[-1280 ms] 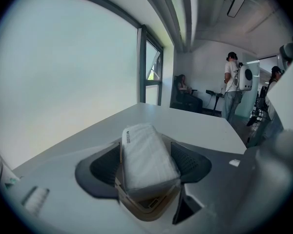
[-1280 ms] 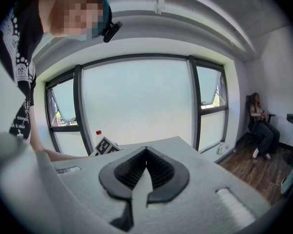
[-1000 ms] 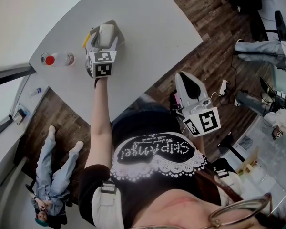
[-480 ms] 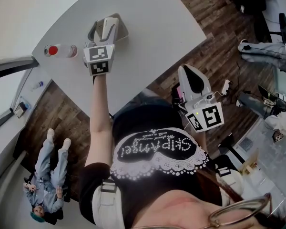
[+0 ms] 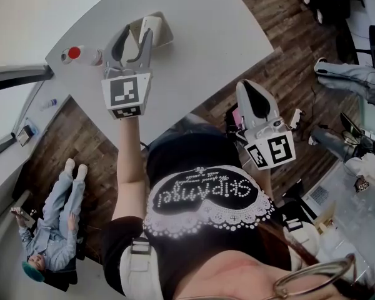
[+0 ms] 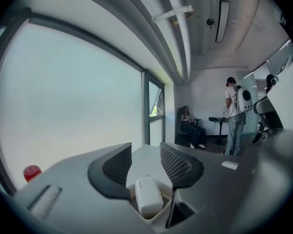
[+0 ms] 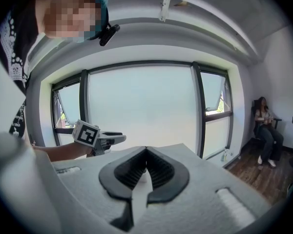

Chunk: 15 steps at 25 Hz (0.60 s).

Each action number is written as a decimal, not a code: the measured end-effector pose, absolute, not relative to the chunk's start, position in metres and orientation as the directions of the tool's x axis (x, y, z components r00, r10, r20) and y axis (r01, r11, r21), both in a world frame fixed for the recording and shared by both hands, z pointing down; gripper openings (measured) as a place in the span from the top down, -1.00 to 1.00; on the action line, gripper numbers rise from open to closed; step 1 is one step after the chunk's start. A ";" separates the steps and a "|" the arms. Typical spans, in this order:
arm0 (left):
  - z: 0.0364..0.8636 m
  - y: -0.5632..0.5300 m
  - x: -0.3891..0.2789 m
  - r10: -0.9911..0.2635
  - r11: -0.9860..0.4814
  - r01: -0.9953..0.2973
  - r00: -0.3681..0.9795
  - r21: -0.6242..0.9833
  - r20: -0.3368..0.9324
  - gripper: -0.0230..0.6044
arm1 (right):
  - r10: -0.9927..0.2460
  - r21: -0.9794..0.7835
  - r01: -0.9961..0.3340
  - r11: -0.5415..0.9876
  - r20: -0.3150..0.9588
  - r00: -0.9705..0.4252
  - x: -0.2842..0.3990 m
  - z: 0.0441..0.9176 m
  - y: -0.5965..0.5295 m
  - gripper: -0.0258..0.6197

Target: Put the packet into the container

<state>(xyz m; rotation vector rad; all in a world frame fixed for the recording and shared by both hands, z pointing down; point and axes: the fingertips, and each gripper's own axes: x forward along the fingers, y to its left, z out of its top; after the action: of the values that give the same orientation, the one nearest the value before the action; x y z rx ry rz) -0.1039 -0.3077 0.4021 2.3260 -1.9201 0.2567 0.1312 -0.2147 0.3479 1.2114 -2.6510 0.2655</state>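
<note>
The white packet (image 5: 151, 25) lies inside the pale open container (image 5: 167, 37) at the far part of the grey table (image 5: 200, 49). My left gripper (image 5: 136, 34) hangs above the table just short of the container. Its jaws stand apart and have just been closing, with nothing between them. In the left gripper view the packet (image 6: 147, 202) rests in the container (image 6: 161, 214) below the left gripper (image 6: 145, 154). My right gripper (image 5: 245, 84) is held off the table's near edge, close to my body, shut and empty. In the right gripper view the right gripper's (image 7: 146, 150) tips meet.
A clear bottle with a red cap (image 5: 75, 54) lies on the table left of the container. A small white item (image 6: 229, 165) sits on the table to the right. People sit and stand around the room's edges (image 6: 234, 112). Wooden floor (image 5: 287, 55) borders the table.
My left gripper has lifted away from the container toward the camera and its jaws have narrowed. The packet stays in the container. The right gripper has kept its place.
</note>
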 end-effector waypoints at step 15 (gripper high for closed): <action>0.307 -0.192 -0.098 -0.986 -0.162 -0.987 0.161 -0.010 0.039 0.41 | -0.703 -0.048 -0.729 0.683 0.230 -0.673 0.128 0.339 -0.218 0.92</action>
<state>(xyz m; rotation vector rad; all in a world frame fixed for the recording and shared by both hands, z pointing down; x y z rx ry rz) -0.0984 -0.1922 0.3066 2.3806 -2.0227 0.0567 0.1276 -0.2175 0.3393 1.1625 -2.7007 0.2010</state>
